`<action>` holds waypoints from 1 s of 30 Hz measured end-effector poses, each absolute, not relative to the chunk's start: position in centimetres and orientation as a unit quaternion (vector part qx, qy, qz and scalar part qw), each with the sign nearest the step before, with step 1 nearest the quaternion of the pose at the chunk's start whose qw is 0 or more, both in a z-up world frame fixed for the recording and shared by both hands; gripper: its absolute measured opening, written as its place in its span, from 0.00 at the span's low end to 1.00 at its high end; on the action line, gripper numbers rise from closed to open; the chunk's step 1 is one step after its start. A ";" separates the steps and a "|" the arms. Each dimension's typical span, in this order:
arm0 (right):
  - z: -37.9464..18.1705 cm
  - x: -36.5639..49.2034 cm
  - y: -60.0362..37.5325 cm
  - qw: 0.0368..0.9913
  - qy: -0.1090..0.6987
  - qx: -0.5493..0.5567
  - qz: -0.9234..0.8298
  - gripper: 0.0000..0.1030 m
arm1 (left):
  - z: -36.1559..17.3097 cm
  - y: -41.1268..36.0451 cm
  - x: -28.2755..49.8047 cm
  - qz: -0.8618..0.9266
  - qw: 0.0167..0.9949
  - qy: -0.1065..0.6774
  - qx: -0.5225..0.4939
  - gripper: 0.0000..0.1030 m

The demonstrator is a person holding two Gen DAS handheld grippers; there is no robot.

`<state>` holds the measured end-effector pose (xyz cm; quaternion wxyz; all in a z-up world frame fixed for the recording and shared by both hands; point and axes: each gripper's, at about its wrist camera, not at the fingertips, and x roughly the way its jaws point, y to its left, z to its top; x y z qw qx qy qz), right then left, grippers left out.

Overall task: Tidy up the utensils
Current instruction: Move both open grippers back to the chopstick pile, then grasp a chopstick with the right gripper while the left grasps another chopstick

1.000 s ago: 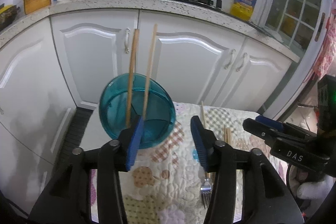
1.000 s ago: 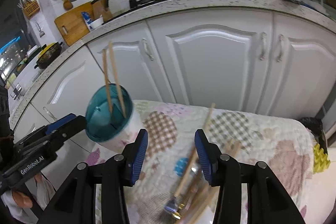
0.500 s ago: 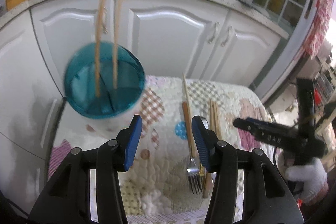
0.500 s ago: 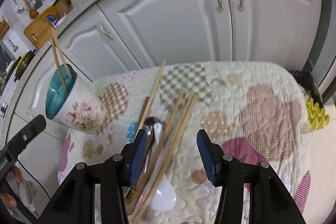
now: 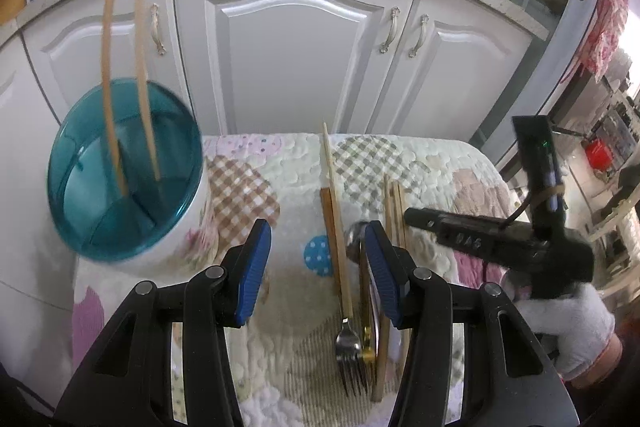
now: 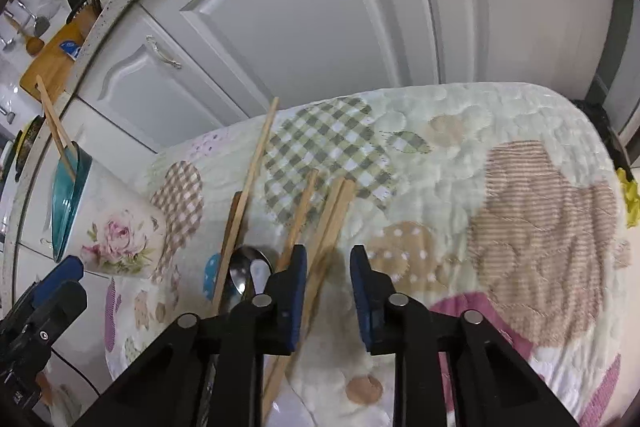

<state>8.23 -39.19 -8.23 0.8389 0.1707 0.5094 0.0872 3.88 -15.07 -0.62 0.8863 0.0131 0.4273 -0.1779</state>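
Holder (image 5: pixel 132 187) first, on my left wrist camera: a floral cup with a teal rim stands at the left edge of the quilted cloth (image 5: pixel 420 163), and two chopsticks (image 5: pixel 124 87) lean upright inside it. I see nothing else in it. My left gripper (image 5: pixel 316 259) hangs spread open over the cloth with nothing between its blue pads. Just past it lie the loose utensils: a long chopstick (image 5: pixel 334 211), a fork (image 5: pixel 350 347), a spoon and more chopsticks, side by side. A gloved hand (image 5: pixel 568 327) carries the right gripper (image 5: pixel 416 217) at the right.

On my right wrist camera, the holder (image 6: pixel 116 223) sits far left, chopsticks poking out of its rim. The right gripper (image 6: pixel 328 279) has just been narrowing its jaws; a small gap remains. A pair of chopsticks (image 6: pixel 332 219) runs under its left pad, but I cannot tell if they are pinched. A spoon (image 6: pixel 246 271) lies just left.
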 end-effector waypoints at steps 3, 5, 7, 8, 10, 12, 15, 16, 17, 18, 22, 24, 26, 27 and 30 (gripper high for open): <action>-8.8 9.3 -38.4 0.836 0.523 0.147 0.078 0.16 | -0.5 -15.8 4.8 -0.176 0.886 0.428 0.022 0.47; -9.4 9.9 -38.4 0.831 0.530 0.149 0.073 0.15 | -0.4 -16.2 5.3 -0.176 0.886 0.429 0.027 0.47; -9.5 10.2 -38.5 0.829 0.532 0.158 0.070 0.15 | -0.2 -16.6 5.9 -0.176 0.885 0.431 0.031 0.47; -9.4 10.2 -38.6 0.826 0.535 0.162 0.070 0.15 | -0.1 -16.8 6.1 -0.177 0.885 0.430 0.032 0.47; -9.4 10.1 -39.0 0.822 0.538 0.174 0.072 0.15 | 0.0 -17.0 6.7 -0.178 0.886 0.428 0.034 0.47; -9.8 10.0 -39.5 0.815 0.542 0.190 0.078 0.15 | 0.0 -17.3 7.1 -0.176 0.886 0.428 0.034 0.47; -10.2 9.8 -40.2 0.810 0.538 0.215 0.089 0.15 | 0.0 -17.3 7.7 -0.173 0.885 0.431 0.029 0.47; -10.3 9.7 -40.5 0.808 0.537 0.222 0.096 0.15 | 0.0 -17.3 7.7 -0.172 0.885 0.431 0.027 0.47; -10.4 9.6 -40.7 0.807 0.534 0.232 0.102 0.14 | 0.0 -17.3 7.7 -0.172 0.885 0.431 0.027 0.47; -10.5 9.7 -40.8 0.805 0.532 0.240 0.108 0.10 | 0.0 -17.3 7.8 -0.171 0.885 0.432 0.027 0.47; -10.0 8.9 -41.7 0.808 0.520 0.252 0.114 0.07 | -0.1 -17.5 8.2 -0.170 0.883 0.436 0.028 0.47; -9.4 8.1 -42.5 0.812 0.514 0.252 0.115 0.07 | -0.2 -17.8 8.3 -0.172 0.882 0.438 0.028 0.47; -9.1 7.3 -43.3 0.816 0.511 0.249 0.107 0.07 | -0.2 -18.2 8.6 -0.173 0.881 0.439 0.029 0.47; -8.8 6.9 -43.9 0.819 0.508 0.247 0.103 0.07 | -0.2 -18.5 8.7 -0.172 0.881 0.439 0.031 0.47; -8.8 6.6 -45.1 0.821 0.511 0.239 0.085 0.07 | -0.8 -19.9 9.9 -0.166 0.874 0.454 0.049 0.47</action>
